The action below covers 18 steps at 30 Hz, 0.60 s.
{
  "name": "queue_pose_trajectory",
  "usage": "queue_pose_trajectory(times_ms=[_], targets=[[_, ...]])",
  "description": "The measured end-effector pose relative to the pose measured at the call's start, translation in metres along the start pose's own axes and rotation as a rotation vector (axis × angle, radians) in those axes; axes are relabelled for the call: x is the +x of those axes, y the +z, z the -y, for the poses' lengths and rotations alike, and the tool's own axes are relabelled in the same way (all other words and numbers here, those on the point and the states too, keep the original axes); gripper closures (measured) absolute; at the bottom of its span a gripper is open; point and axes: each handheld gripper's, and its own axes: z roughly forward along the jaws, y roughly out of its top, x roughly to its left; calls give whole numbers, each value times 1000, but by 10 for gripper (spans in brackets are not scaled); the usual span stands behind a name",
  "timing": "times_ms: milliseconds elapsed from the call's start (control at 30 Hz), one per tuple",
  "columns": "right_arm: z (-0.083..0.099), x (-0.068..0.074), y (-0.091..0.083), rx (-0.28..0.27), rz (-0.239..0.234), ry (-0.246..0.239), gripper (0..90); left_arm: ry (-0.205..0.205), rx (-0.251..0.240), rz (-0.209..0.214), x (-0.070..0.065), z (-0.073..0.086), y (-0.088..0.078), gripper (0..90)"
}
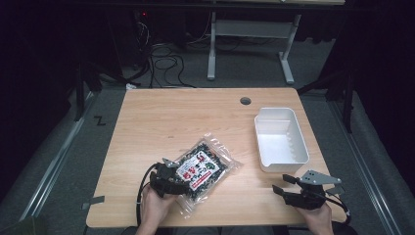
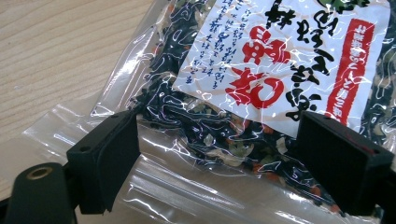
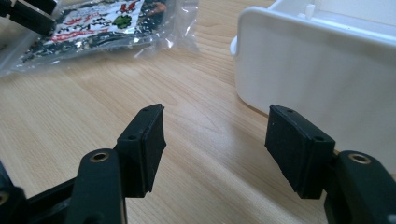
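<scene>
left claw [image 1: 172, 175] stands open over a clear packet [image 2: 243, 93]. dark dried bits, white label, red writing. right claw [image 3: 215, 140] gapes open.

Black grippers [image 1: 286, 185], grey plate [image 1: 313, 177], black cable; sleeves prob. none.

High view overhead, claw views close, low

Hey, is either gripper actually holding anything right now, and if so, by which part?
Nothing is held. The left gripper stands open around the near end of the clear food packet; its pads are not pressing on it. The right gripper is open over bare table.
</scene>
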Motion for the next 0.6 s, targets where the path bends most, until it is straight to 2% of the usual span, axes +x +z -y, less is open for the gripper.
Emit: queue_pose_trajectory(times_ms=[133, 333, 400, 467, 600], targets=[[-6, 4, 0, 21, 10, -45, 394, 17, 8, 10, 0, -1, 1, 148], [-11, 5, 1, 32, 15, -63, 399, 29, 6, 20, -2, -4, 3, 148], [-12, 6, 1, 31, 17, -71, 403, 32, 9, 24, -2, -4, 3, 148], [-17, 8, 1, 32, 19, -99, 404, 34, 8, 25, -3, -5, 3, 148], [-26, 8, 0, 18, 13, -115, 405, 45, 10, 28, -3, -5, 4, 149]])
